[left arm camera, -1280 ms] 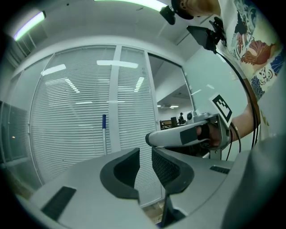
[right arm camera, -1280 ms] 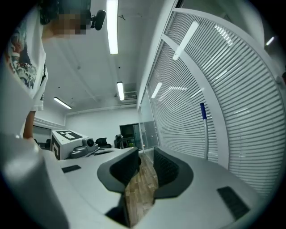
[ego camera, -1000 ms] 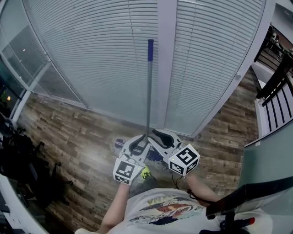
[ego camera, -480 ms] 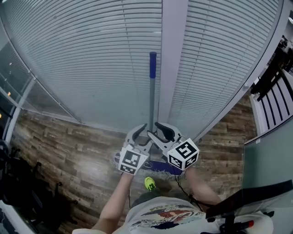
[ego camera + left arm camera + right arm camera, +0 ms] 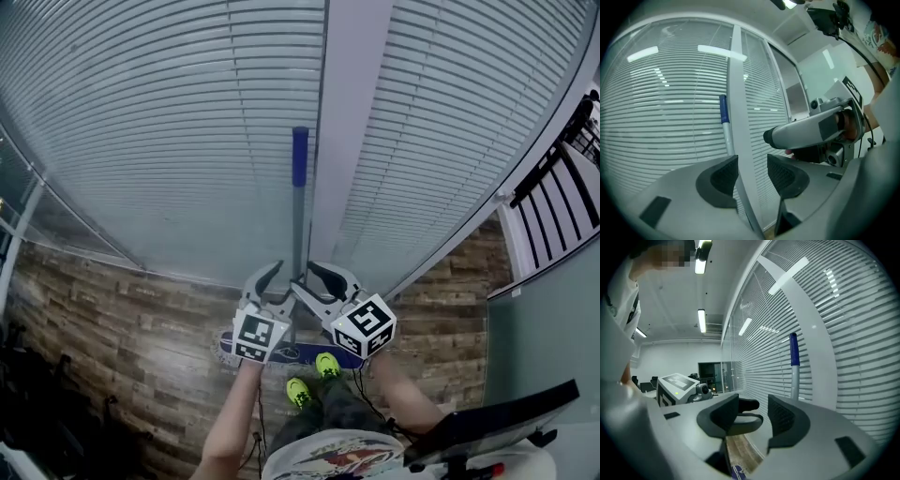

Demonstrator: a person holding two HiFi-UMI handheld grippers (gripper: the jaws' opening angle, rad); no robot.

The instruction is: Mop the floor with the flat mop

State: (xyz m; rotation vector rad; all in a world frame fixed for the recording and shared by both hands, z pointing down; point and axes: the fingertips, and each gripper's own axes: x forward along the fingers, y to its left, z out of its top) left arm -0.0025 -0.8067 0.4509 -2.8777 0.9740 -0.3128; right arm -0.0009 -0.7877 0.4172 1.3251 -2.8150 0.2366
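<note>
Head view: grey-poled flat mop with a blue grip (image 5: 299, 202) stands at frame centre against white slatted blinds (image 5: 187, 141). Left gripper (image 5: 752, 171) and right gripper (image 5: 752, 413) flank the pole, jaws just opened and spread, pads not touching it.

The flat mop (image 5: 299, 225) is stood upright against the white post (image 5: 349, 141) between the slatted blinds (image 5: 169, 141) — a slim grey pole topped by a blue grip (image 5: 299, 156). Its blue flat head (image 5: 300, 353) is laid on the wood-plank floor (image 5: 141, 319) — crosswise below the pole.
</note>
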